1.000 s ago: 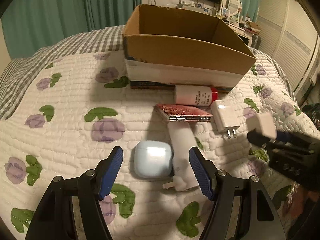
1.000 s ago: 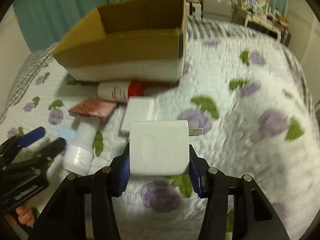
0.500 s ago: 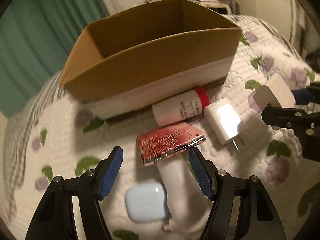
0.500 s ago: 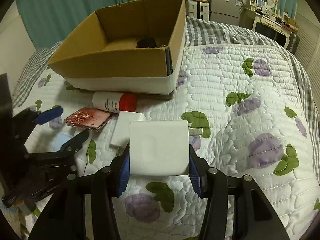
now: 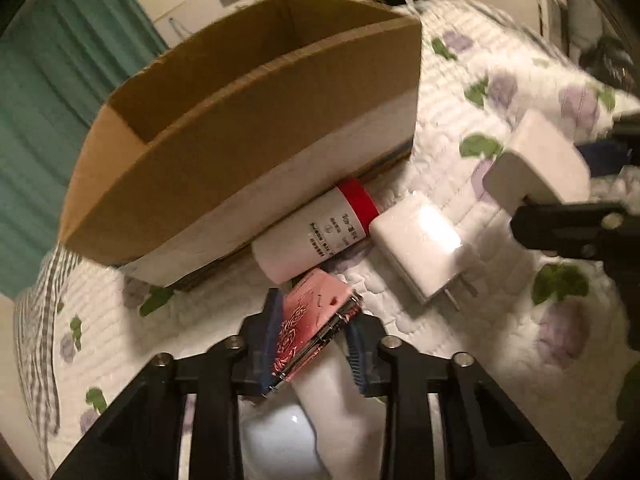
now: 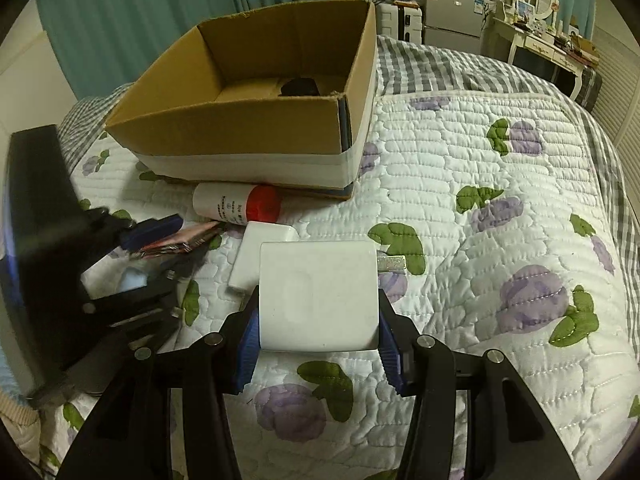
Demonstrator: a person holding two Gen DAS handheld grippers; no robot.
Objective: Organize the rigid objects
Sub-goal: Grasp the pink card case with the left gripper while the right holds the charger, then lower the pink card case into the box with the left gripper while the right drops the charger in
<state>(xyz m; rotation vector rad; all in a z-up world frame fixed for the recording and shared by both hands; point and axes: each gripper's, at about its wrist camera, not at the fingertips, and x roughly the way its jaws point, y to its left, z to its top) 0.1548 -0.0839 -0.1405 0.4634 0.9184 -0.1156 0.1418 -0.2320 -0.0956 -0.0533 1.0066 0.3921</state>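
My left gripper (image 5: 314,334) is shut on a flat red patterned case (image 5: 310,324), tilted, just above the quilt. My right gripper (image 6: 318,336) is shut on a white square charger (image 6: 318,294) with metal prongs, held above the quilt; it also shows in the left wrist view (image 5: 538,164). An open cardboard box (image 6: 248,120) stands behind, with a dark object (image 6: 299,87) inside. In front of it lie a white bottle with a red band (image 5: 316,230), a second white charger (image 5: 420,250), a white tube (image 5: 336,396) and a pale blue earbud case (image 5: 276,440).
The floral quilt (image 6: 500,220) covers the bed, open to the right of the box. The left gripper's body (image 6: 60,272) fills the left of the right wrist view. Teal curtains (image 6: 160,12) and furniture stand beyond the bed.
My left gripper moved forward from the earbud case and closed on the red case, tilting it up. My right gripper kept hold of the white charger and rose slightly.
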